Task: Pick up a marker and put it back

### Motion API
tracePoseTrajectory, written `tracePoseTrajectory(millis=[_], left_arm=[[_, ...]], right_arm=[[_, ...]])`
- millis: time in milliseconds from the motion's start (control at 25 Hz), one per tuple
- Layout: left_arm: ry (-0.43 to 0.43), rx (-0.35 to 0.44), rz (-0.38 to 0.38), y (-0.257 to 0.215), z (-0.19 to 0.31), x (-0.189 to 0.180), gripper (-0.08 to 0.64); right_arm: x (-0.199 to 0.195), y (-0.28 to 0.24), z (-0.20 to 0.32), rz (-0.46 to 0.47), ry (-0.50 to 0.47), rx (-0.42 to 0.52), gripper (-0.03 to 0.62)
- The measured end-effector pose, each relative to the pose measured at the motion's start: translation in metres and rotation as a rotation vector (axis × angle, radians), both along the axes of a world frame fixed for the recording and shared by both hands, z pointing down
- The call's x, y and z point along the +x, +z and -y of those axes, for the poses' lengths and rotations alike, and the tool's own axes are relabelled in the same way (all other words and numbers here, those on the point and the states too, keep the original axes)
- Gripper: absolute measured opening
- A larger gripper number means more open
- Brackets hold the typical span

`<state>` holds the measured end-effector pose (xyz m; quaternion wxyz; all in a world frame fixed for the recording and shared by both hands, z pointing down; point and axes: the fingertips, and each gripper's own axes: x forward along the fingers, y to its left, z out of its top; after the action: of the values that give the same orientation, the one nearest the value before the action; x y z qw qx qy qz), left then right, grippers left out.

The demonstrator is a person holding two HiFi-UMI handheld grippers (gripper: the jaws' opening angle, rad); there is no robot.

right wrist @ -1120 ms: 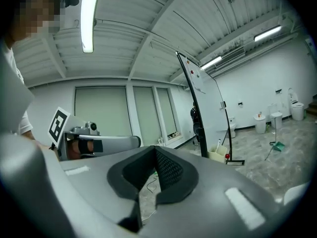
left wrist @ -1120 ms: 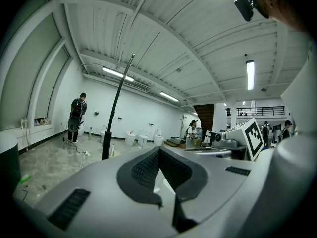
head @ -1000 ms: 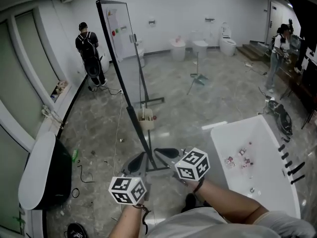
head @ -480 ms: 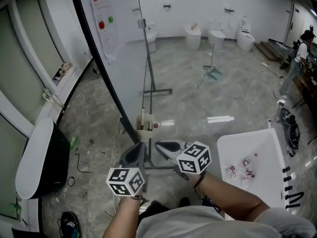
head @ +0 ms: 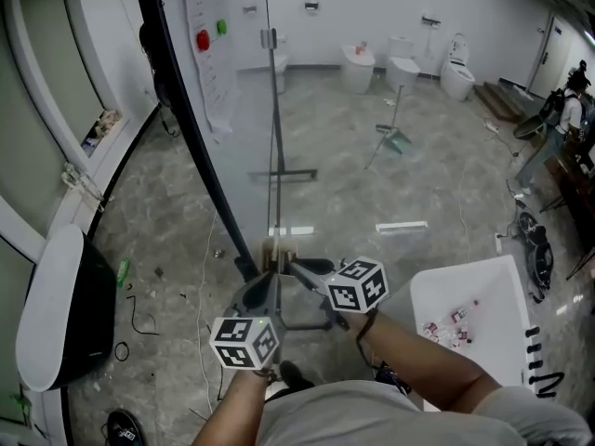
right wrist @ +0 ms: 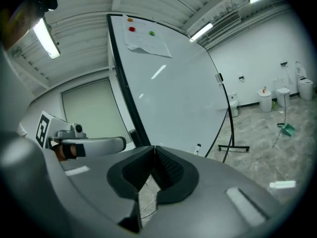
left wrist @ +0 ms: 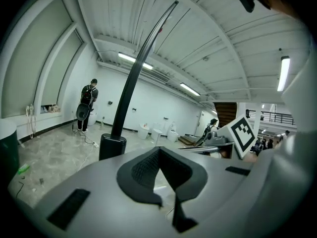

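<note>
A tall whiteboard on a black wheeled stand fills the upper left of the head view, and in the right gripper view the whiteboard is straight ahead. A small beige holder with markers hangs at the board's lower edge. One white marker with a dark cap stands there. My left gripper and right gripper point at the board's foot, side by side. The left gripper is shut and empty. The right gripper has its pads together, just starting to part, with nothing between them.
A white tub-like basin with several small red-and-white items stands at the right. A black and white appliance lies at the left wall. Cables trail over the marble floor. Toilets line the back wall; a person stands far right.
The view has moved forward to the whiteboard, which now looms larger and nearer. Both grippers have kept their places in front of me, now close to the board's foot.
</note>
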<state>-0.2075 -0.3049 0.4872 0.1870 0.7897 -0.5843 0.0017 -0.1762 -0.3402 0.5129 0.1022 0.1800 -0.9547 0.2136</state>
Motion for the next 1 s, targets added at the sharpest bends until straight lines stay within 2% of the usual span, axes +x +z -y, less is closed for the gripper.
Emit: tracePoseTrajectory(millis=[280,520,720,1000], left_arm=[[0.091,-0.02,-0.011,0.011,0.028,-0.012,0.002],[0.188,-0.008,0.006,0.019,0.031,-0.004,0.002],[0.199,-0.025,-0.005,0.018,0.043,0.003,0.002],[0.187,-0.041,0.011,0.024,0.051,0.017,0.002]], right_arm=[[-0.037,0.04,0.065,-0.061,0.082,-0.112,0.04],[-0.052,0.088,0.107,-0.13,0.149,-0.21,0.077],[-0.059,0.106,0.137,-0.178,0.149,-0.251,0.099],[-0.07,0.131,0.155,-0.193,0.103,-0.315,0.121]])
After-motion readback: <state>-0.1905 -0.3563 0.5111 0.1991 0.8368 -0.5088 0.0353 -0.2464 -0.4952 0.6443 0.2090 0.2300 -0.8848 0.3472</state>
